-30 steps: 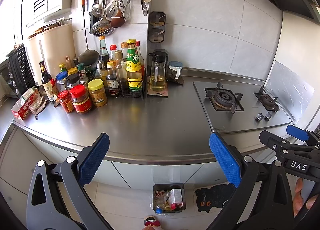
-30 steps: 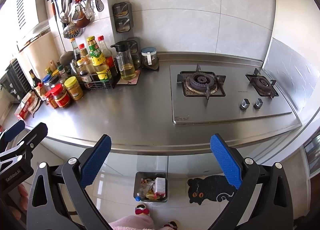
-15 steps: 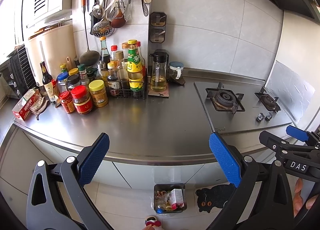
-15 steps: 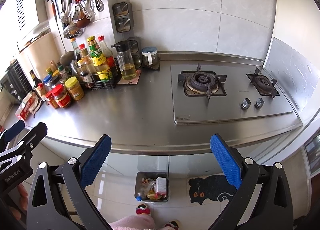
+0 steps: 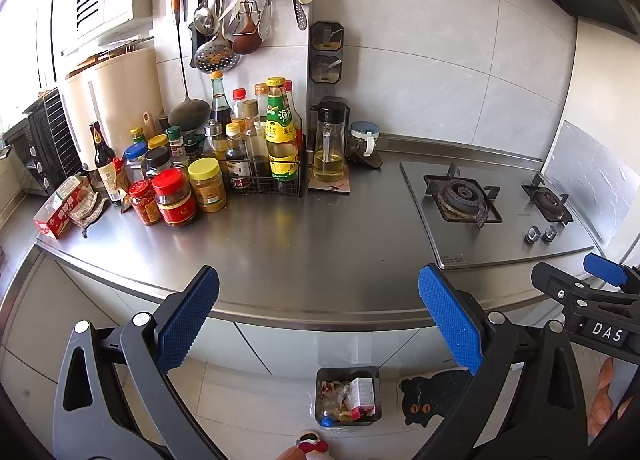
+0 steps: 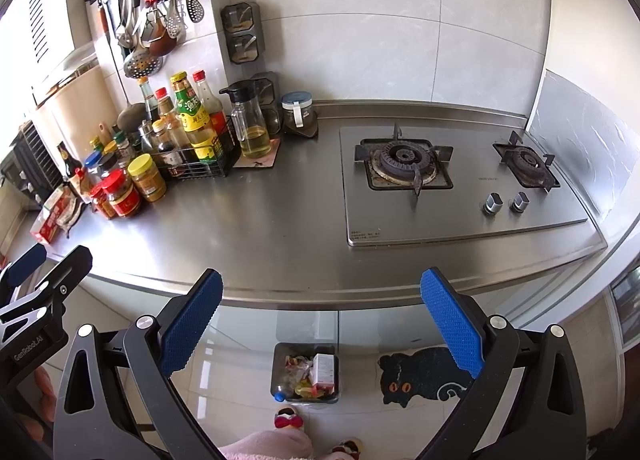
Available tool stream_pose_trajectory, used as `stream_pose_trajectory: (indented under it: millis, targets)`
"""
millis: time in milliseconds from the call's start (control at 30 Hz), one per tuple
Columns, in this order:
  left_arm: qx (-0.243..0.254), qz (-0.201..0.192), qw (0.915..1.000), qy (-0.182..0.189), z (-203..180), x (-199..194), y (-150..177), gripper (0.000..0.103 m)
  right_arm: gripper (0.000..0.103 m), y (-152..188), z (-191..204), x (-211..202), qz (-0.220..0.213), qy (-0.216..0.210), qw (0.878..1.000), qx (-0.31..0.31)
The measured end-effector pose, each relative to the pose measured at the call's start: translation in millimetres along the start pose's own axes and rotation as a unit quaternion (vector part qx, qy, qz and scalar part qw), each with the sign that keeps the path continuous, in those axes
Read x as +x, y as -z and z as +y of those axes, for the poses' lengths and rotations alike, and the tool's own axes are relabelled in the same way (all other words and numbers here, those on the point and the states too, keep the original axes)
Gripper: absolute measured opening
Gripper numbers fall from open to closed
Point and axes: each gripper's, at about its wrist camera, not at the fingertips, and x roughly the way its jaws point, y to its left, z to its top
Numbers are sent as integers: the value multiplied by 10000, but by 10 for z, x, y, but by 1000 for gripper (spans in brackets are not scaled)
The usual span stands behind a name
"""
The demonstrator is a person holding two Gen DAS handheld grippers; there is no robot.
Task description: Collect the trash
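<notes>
- Nearest, the left gripper (image 5: 318, 318) and the right gripper (image 6: 322, 318) hang side by side in front of the counter edge, each with its 2 blue pads spread wide, holding nothing and touching nothing.
- On the floor below them, against the cabinet front, stands the trash bin (image 5: 347, 374), already holding wrappers and a small carton; a black cat mat (image 6: 424, 378) lies just beside it.
- The steel counter (image 5: 320, 252) ahead is bare across its middle, so no obvious trash lies within easy reach.
- Farther left, a red carton (image 5: 58, 210) and a crumpled cloth (image 5: 88, 208) lie flat near the jars and bottles (image 5: 208, 184); these look like the likeliest candidates, though I cannot tell if they are trash.
- To do this step well, I would reach with the left gripper, jaws kept wide, approaching low and clear of the jars.
</notes>
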Motion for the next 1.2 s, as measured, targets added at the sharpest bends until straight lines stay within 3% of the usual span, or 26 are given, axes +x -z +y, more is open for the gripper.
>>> stream_pose_trajectory:
  millis: [67, 200, 367, 533, 1067, 1200]
  targets:
    - [-44, 109, 9999, 103, 10, 28, 0, 95, 100, 3, -8, 16, 10, 9, 10000, 0]
    - [35, 214, 9997, -67, -16, 74, 13, 95, 100, 2, -33, 40, 31, 19, 10000, 16]
    - [-143, 408, 9986, 288, -17, 119, 24, 95, 100, 7, -39, 64, 69, 18, 10000, -13]
    - [-140, 252, 9995, 157, -31, 103, 28, 95, 100, -1, -42, 103, 134, 17, 9999, -40]
    - [-367, 223, 9982, 414, 1, 111, 11, 95, 100, -13, -28, 152, 183, 17, 9998, -70]
    - [-293, 177, 9992, 223, -19, 114, 9, 95, 100, -22, -30, 159, 181, 19, 9998, -50]
